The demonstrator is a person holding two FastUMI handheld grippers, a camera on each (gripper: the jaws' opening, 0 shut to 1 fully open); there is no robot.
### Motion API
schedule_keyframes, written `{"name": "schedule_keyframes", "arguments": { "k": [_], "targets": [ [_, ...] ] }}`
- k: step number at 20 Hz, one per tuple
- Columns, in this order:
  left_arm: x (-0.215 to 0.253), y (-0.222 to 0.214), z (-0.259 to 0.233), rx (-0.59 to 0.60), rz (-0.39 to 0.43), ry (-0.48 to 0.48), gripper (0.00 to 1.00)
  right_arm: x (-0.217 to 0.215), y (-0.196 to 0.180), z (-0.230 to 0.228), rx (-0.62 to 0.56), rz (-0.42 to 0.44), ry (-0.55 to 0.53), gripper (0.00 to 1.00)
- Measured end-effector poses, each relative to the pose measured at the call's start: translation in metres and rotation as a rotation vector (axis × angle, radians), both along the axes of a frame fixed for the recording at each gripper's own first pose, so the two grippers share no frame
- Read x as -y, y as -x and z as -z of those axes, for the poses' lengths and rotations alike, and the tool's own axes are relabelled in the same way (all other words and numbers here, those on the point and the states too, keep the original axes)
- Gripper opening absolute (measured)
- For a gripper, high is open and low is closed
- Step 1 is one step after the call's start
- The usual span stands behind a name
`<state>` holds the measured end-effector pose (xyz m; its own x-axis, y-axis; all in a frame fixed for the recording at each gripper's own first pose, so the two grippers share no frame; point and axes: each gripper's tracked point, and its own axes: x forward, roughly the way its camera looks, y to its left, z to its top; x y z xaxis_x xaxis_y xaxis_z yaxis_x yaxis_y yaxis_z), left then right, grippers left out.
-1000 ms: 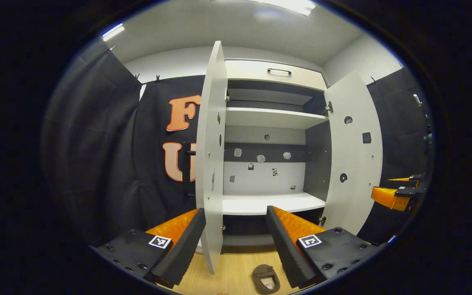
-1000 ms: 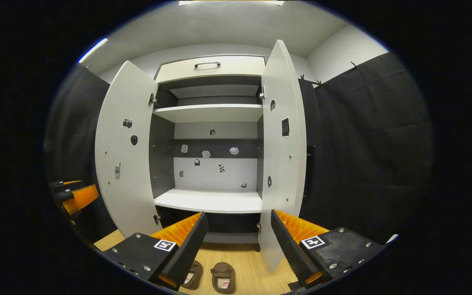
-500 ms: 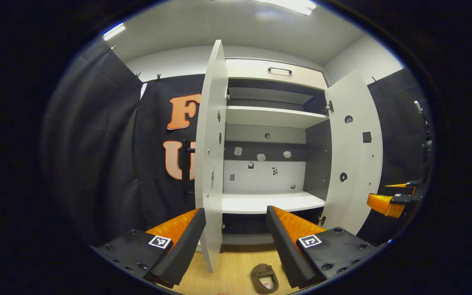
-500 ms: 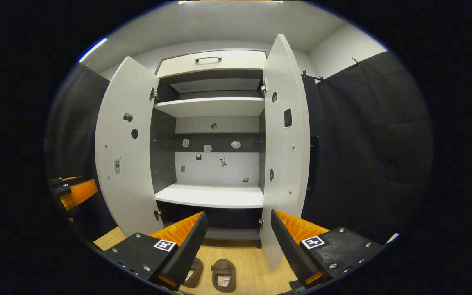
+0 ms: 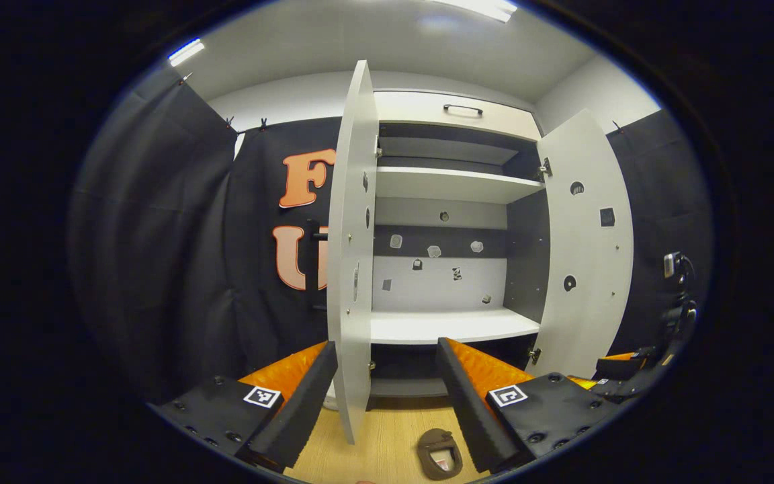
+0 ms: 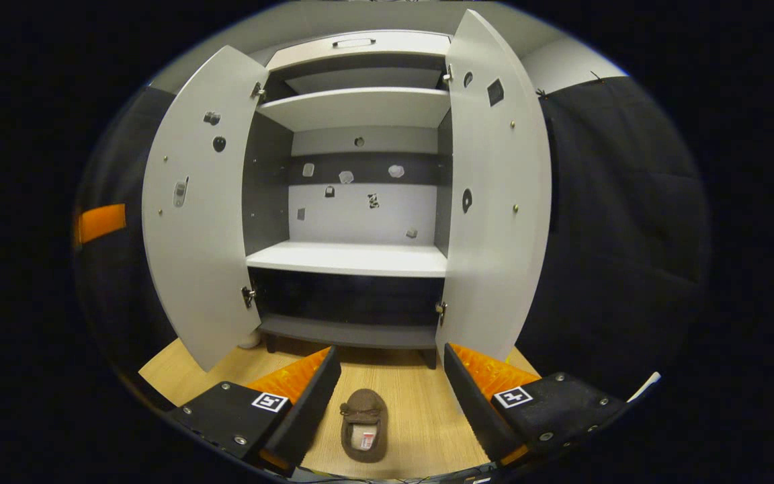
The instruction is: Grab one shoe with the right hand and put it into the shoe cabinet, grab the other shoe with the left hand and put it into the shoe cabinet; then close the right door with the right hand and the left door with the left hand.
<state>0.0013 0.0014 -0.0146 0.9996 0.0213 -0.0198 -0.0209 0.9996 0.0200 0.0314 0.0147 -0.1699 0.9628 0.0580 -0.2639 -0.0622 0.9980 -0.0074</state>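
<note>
A brown slipper-like shoe [image 6: 363,423] lies on the wooden floor [image 6: 420,410] before the open white shoe cabinet [image 6: 350,259]. In the right gripper view it sits below and between the spread fingers of my right gripper [image 6: 390,353], which is open and above it, not touching. The left gripper view has a brown shoe [image 5: 439,454] on the floor beside the right finger of my open left gripper [image 5: 385,346]. The cabinet's left door [image 5: 350,269] stands edge-on right before it. Both doors, left [image 6: 195,215] and right [image 6: 494,202], are swung open. My right gripper [image 5: 619,366] shows low at the right.
The cabinet has a bare white lower shelf [image 5: 451,326], an upper shelf [image 5: 454,185] and a drawer with a handle [image 5: 462,107] on top. Black cloth hangs on both sides. An orange part of the left gripper [image 6: 99,222] shows at the far left.
My right gripper has dropped and tilted down toward the floor, bringing one shoe between its fingers in view. The left gripper has barely shifted.
</note>
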Motion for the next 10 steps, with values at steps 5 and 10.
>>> {"name": "schedule_keyframes", "arguments": {
  "k": [5,10],
  "targets": [
    [-0.007,0.002,0.006,-0.009,-0.019,-0.016,0.97,-0.006,-0.009,0.104,-0.158,-0.018,0.018,0.95],
    [-0.016,0.005,0.015,-0.029,-0.044,-0.026,0.97,-0.003,-0.016,0.199,-0.324,0.005,-0.011,0.78]
  ]
}}
